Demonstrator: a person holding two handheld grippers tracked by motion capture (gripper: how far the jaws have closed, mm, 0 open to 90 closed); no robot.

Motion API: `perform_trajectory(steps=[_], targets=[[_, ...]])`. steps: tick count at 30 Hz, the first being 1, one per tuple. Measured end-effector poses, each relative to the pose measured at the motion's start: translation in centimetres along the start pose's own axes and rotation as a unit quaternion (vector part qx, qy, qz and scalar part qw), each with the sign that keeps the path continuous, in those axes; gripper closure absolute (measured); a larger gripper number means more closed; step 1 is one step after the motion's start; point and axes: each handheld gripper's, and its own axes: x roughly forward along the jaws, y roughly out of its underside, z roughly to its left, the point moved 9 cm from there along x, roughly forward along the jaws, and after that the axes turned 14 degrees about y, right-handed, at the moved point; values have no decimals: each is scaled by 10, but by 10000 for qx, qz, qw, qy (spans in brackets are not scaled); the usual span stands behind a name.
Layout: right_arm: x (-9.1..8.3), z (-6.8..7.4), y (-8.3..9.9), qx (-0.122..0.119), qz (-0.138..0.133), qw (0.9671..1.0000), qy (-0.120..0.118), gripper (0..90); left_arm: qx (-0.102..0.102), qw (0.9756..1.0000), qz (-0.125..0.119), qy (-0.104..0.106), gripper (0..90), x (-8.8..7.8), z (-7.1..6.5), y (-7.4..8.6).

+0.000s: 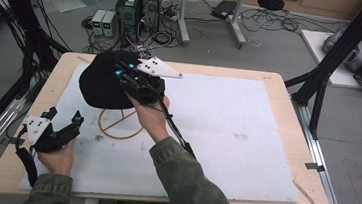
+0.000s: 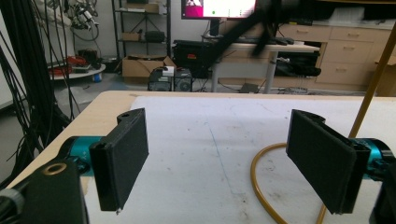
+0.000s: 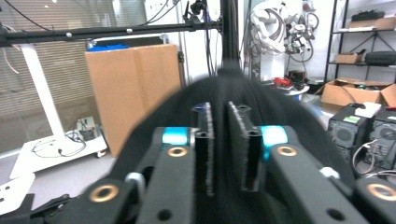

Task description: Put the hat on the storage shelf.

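The right claw point(image 3: 225, 144), its jaws a narrow gap apart and pressing on nothing, sits against the rounded black knitted fabric hat point(image 1: 101, 82), which rests on a wooden hoop stand point(image 1: 119, 123) on the worktop point(image 1: 246, 138).

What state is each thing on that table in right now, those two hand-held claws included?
Black hat: draped on the stand, right gripper against it.
Wooden stand: upright, its ring base flat on the mat.
Right gripper: jaws nearly together, a narrow gap between the pads.
Left gripper: wide open, holding nothing.

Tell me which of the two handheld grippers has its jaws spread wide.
The left gripper, near the table's left edge; its jaws stand wide apart over bare mat, whereas the right gripper's nearly meet at the black hat.
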Motion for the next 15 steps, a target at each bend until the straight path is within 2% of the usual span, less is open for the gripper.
perform_trajectory(steps=[9,12,15], targets=[[-4,-4,1,97,34,9999,-106,598,-7,10000,-4,9,212,0,0,0],[-4,-7,1,138,22,9999,-89,444,-17,10000,0,15,212,0,0,0],[-4,-11,2,124,55,9999,-61,360,-35,10000,-6,28,212,0,-1,0]])
